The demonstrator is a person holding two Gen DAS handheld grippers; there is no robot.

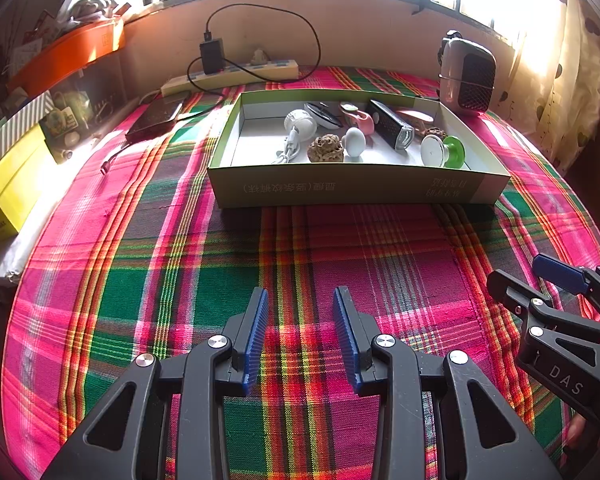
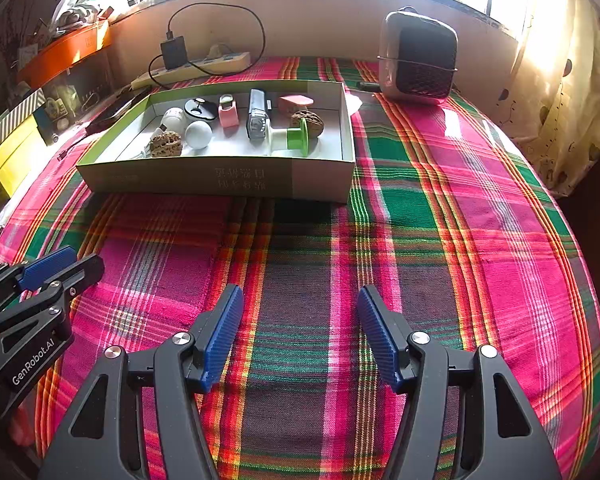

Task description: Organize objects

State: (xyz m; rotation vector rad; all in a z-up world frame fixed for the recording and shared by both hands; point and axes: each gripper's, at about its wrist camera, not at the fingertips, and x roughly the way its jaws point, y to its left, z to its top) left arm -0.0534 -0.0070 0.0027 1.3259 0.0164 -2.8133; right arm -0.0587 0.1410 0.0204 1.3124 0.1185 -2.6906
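At the near edge of the desk, in the left wrist view, the left gripper (image 1: 301, 300) hangs over bare plaid cloth (image 1: 180, 264), jaws spread, nothing between the blue pads. The right gripper (image 1: 540, 276) shows at the right edge of the desk, also spread and empty as far as I can tell. The green box (image 1: 356, 190) sits toward the far edge, roughly centred, open top. Inside it: a white ball (image 1: 355, 141), a brown walnut (image 1: 326, 148) touching it on the left, a black bike light (image 1: 392, 125) lying tilted, a green-and-white spool (image 1: 444, 151) near the box's right wall, a pink item (image 1: 360, 118) behind, and a white plug with cable (image 1: 298, 128) at left. A power strip (image 1: 236, 74) lies along the far edge; a heater (image 1: 468, 76) stands at the far right corner.

In the right wrist view, the right gripper (image 2: 300, 308) is spread wide over cloth, empty; the left gripper (image 2: 56, 268) pokes in at the left edge. The box (image 2: 220, 180) lies toward the far left of the desk, same contents; a second walnut (image 2: 314, 122) sits at the box's right end beside the spool (image 2: 290, 138).

Handling, as a guess: everything is small and light. The ball is round and likely slick, so pinch across its middle. Walnuts are rough and stiff, an easy grip. Take the light across its narrow sides and the spool at its waist. The box is thin card; grip a wall, gently.
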